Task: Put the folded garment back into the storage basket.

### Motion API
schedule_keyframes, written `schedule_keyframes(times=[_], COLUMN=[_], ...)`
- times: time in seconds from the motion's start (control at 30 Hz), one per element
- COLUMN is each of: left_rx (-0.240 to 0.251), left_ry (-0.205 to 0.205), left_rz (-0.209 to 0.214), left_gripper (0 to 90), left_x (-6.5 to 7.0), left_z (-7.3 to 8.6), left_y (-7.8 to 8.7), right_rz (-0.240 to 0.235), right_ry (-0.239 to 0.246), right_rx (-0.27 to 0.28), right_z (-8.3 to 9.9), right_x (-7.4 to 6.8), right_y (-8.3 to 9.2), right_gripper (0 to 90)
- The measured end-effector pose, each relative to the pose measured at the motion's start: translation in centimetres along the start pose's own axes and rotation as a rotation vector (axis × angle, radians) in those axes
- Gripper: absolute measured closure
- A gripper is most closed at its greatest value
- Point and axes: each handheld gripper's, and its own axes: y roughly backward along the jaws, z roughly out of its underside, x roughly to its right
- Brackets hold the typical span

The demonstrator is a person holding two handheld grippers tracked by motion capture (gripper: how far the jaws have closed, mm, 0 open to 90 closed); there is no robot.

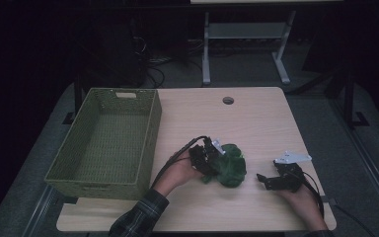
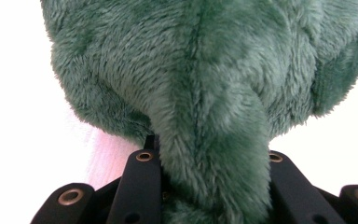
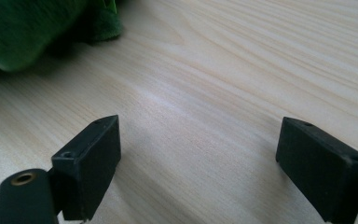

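High view: fuzzy green plush toy point(image 1: 231, 170) clamped in left gripper point(image 1: 212, 162) near table's front edge, not yet in woven green basket point(image 1: 150, 129) at left edge; right gripper point(image 1: 266, 180) wide, empty.

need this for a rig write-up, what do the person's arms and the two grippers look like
The left gripper and right gripper are black, each with two blocky jaws; brass-coloured rivets show at the pivots. Each carries a pale grey three-cornered plate on top and trails a black cable. The left forearm wears a dark plaid sleeve.
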Motion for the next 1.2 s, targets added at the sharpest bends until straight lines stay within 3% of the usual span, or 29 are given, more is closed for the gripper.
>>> schedule_keyframes(times=[0.6,1.2], left_rx=[0.079,0.11], left_ry=[0.054,0.119], left_rz=[-0.051,-0.157], left_gripper=[70.4,70.2], left_x=[0.1,-1.6], left_z=[-0.1,2.8], left_y=[8.3,16.6], right_rz=[0.0,0.0], right_ry=[0.002,-0.002], right_rx=[0.001,-0.001], right_z=[0.0,0.0], right_x=[0.0,0.0], right_y=[0.0,0.0], right_gripper=[13.5,13.5])
